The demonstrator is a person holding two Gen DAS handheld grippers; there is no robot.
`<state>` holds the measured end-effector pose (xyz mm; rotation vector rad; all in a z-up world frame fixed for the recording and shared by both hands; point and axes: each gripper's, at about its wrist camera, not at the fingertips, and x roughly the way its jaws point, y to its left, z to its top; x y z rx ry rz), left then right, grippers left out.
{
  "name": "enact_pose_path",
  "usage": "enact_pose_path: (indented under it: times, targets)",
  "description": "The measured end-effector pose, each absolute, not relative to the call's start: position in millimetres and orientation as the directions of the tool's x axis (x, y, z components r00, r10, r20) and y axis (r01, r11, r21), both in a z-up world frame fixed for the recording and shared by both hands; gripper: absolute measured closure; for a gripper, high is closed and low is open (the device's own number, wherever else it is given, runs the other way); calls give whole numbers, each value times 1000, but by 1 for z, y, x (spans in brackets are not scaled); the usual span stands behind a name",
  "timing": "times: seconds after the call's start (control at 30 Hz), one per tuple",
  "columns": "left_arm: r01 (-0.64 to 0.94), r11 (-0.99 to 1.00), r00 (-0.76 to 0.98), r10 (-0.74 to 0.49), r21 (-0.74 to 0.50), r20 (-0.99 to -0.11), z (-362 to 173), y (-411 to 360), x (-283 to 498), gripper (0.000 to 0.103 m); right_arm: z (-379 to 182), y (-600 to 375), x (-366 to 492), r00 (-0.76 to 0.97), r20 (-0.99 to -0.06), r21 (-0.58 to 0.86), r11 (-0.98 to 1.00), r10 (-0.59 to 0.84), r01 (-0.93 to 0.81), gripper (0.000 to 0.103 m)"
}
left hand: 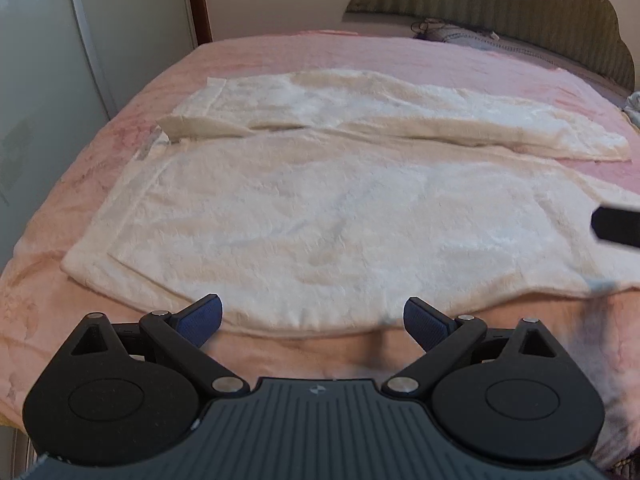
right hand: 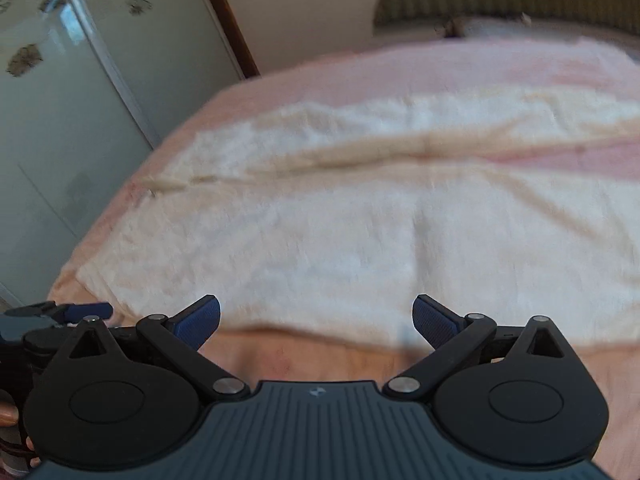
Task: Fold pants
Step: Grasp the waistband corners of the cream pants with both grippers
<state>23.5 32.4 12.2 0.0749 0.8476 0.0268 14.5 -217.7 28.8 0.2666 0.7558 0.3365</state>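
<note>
One pair of white fleecy pants lies spread flat on the pink bedspread, and it is the only garment laid out there. Its long axis runs across my view from left to right: the waistband end points left, toward the pale wardrobe doors, and the two legs stretch away to the right. I count two legs, one near me and one farther back toward the headboard. They lie side by side, touching near the waist and parting toward the right, where a strip of pink shows between them. At the waist a small flap is turned up at the seam between the two halves.

My left gripper hangs just above the near edge of the pants, over the lower hem of the near leg, its two blue-padded fingers spread wide with nothing between them. My right gripper is likewise splayed and empty, poised over the same near edge farther along to the right; its view is blurred. I cannot tell whether either touches the fabric. In the right wrist view the left gripper shows at the lower left corner, and part of a hand behind it.

A bundle of fabric rests at the head of the bed beneath the headboard.
</note>
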Motion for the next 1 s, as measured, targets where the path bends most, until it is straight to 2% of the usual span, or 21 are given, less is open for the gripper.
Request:
enact_pose_path:
  times: [0.07, 0.13, 0.17, 0.23, 0.3, 0.4, 0.63, 0.87, 0.93, 0.97, 1.0]
  targets:
    - [-16, 996, 692, 71, 83, -719, 22, 41, 34, 4, 57, -216, 25, 781, -486, 254, 918, 394, -305, 0]
    - [-45, 996, 706, 90, 82, -703, 28, 50, 49, 4, 73, -205, 41, 842, -362, 62, 912, 400, -406, 0]
    - [-57, 995, 707, 94, 76, -701, 30, 55, 56, 4, 73, -196, 55, 839, -360, -42, 891, 409, -452, 0]
    - [-85, 994, 698, 105, 64, -708, 31, 66, 72, 4, 65, -180, 97, 772, -460, -129, 827, 438, -547, 0]
    - [-103, 993, 693, 112, 57, -713, 31, 76, 84, 4, 56, -174, 144, 713, -524, -72, 810, 466, -582, 0]
    - [-122, 990, 682, 132, 66, -719, 26, 88, 100, 4, 40, -173, 227, 603, -576, 108, 782, 553, -614, 0]
    - [-119, 992, 660, 106, 36, -743, 24, 105, 137, 4, -2, -155, 374, 441, -619, 346, 730, 650, -589, 0]
    - [-111, 994, 627, 76, 7, -775, 17, 116, 179, 4, -34, -130, 465, 323, -600, 506, 660, 732, -555, 0]
    - [-118, 993, 616, 83, 13, -783, 15, 119, 190, 4, -42, -123, 476, 289, -614, 509, 648, 735, -566, 11]
    - [-118, 993, 618, 82, 11, -782, 15, 120, 196, 4, -41, -121, 478, 296, -614, 490, 648, 731, -583, 21]
    - [-121, 993, 620, 82, 9, -780, 15, 123, 203, 4, -40, -119, 478, 285, -615, 483, 637, 735, -601, 52]
